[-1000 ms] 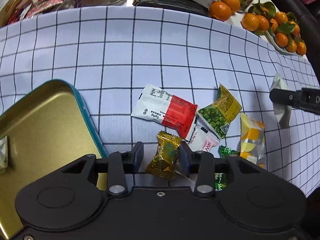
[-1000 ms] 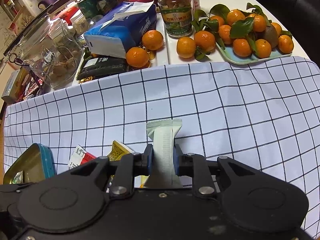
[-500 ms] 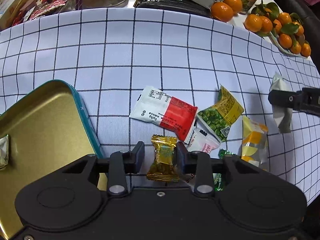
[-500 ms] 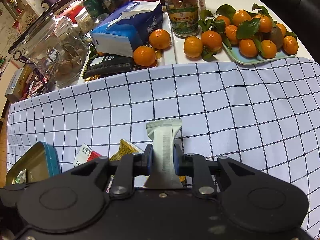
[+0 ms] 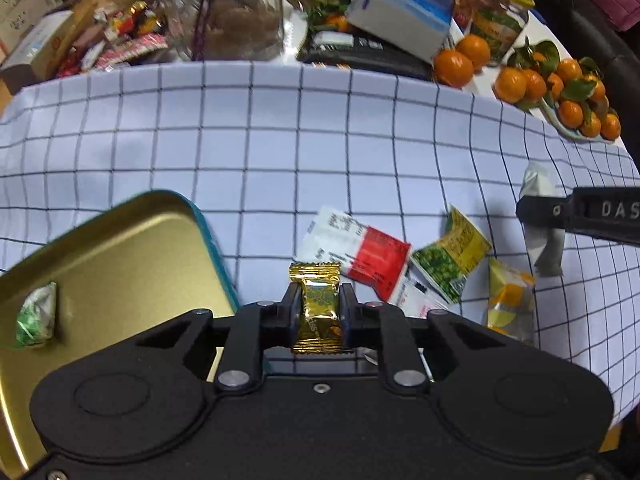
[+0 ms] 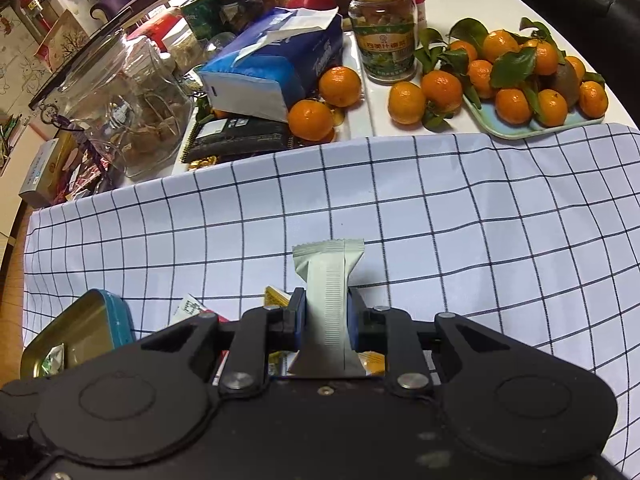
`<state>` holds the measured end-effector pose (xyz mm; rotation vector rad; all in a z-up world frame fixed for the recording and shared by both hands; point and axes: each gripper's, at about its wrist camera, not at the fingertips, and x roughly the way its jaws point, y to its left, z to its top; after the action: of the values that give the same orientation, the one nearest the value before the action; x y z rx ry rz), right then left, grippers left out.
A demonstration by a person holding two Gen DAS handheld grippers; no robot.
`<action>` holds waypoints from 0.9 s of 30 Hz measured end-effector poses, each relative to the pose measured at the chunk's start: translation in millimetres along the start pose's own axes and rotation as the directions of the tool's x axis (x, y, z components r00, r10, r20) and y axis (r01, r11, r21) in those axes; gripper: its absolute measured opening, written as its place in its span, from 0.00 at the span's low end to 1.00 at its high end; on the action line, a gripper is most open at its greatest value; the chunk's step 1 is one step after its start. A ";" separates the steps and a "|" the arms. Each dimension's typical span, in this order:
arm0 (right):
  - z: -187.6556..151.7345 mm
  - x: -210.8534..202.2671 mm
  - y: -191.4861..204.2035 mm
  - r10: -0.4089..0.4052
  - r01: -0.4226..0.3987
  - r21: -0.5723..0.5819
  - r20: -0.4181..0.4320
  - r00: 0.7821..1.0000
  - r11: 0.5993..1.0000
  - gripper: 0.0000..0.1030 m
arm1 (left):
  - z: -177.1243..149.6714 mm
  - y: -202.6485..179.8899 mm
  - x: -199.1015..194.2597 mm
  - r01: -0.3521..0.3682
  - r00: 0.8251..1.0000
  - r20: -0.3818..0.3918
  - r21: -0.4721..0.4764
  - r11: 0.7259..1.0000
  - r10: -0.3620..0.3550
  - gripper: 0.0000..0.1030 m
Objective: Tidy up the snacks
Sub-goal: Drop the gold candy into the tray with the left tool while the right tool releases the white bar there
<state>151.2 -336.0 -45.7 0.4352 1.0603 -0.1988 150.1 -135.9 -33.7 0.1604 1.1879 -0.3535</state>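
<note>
My left gripper (image 5: 319,294) is shut on a gold-wrapped candy (image 5: 317,307), held just above the checked cloth. To its left lies the open gold tin with a teal rim (image 5: 120,264), and a green-and-white candy (image 5: 36,316) rests inside it. A red-and-white packet (image 5: 356,248), a green pea packet (image 5: 450,256) and a yellow packet (image 5: 510,300) lie to the right. My right gripper (image 6: 323,304) is shut on a pale grey-green snack bar (image 6: 328,280), which stands upright between its pads. The same bar (image 5: 540,184) shows at the right edge of the left wrist view.
Beyond the cloth's far edge stand a blue tissue pack (image 6: 276,68), a glass jar (image 6: 120,108), a labelled jar (image 6: 384,36), loose tangerines (image 6: 340,86) and a plate of tangerines (image 6: 532,80). A box of sweets (image 5: 120,40) sits at the far left.
The left gripper's jaws closed onto the gold candy and lifted it a little off the cloth. The right gripper kept still with the snack bar in it.
</note>
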 end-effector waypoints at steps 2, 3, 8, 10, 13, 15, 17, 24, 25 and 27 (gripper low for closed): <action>-0.3 0.3 7.0 0.009 -0.009 -0.007 0.002 1.000 1.000 0.22 | 0.5 6.9 -4.5 -0.024 0.999 0.022 -0.008 1.000 0.024 0.25; -0.4 0.6 10.2 0.013 -0.013 -0.010 0.003 1.000 1.000 0.22 | 0.4 10.9 -6.1 -0.033 0.999 0.027 -0.013 0.999 0.033 0.25; -0.9 2.2 35.6 0.053 -0.053 -0.031 0.002 0.999 0.998 0.22 | 2.2 42.0 -9.3 -0.062 0.998 0.028 -0.089 0.994 0.065 0.25; -1.5 2.5 48.3 0.075 -0.075 -0.047 0.006 0.997 0.996 0.22 | 2.2 56.2 -10.4 -0.077 0.996 0.025 -0.122 0.990 0.080 0.25; -5.1 1.5 68.9 0.116 -0.114 -0.085 0.018 0.993 0.990 0.22 | 2.2 79.1 -12.1 -0.097 0.995 0.021 -0.177 0.979 0.102 0.25; -8.4 0.5 82.3 0.140 -0.136 -0.116 0.031 0.990 0.984 0.22 | 1.7 94.8 -14.0 -0.112 0.993 0.017 -0.215 0.970 0.118 0.25; -12.4 -0.5 94.7 0.178 -0.172 -0.145 0.033 0.983 0.974 0.22 | 1.1 110.0 -16.9 -0.125 0.991 0.017 -0.252 0.960 0.133 0.25; -32.7 -2.6 135.6 0.282 -0.270 -0.251 0.014 0.959 0.930 0.22 | 0.6 148.0 -25.9 -0.155 0.984 0.026 -0.340 0.927 0.174 0.25; -36.9 -3.5 141.4 0.292 -0.278 -0.274 0.013 0.956 0.921 0.22 | 0.2 150.3 -26.1 -0.153 0.985 0.024 -0.347 0.925 0.172 0.25; -45.6 -4.4 151.7 0.309 -0.291 -0.320 0.005 0.951 0.901 0.22 | -0.1 153.0 -25.5 -0.152 0.985 0.020 -0.351 0.924 0.169 0.25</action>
<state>167.6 -180.1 -22.9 0.2947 0.9354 0.2329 195.5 11.7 -19.6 -0.0601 1.1605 0.0011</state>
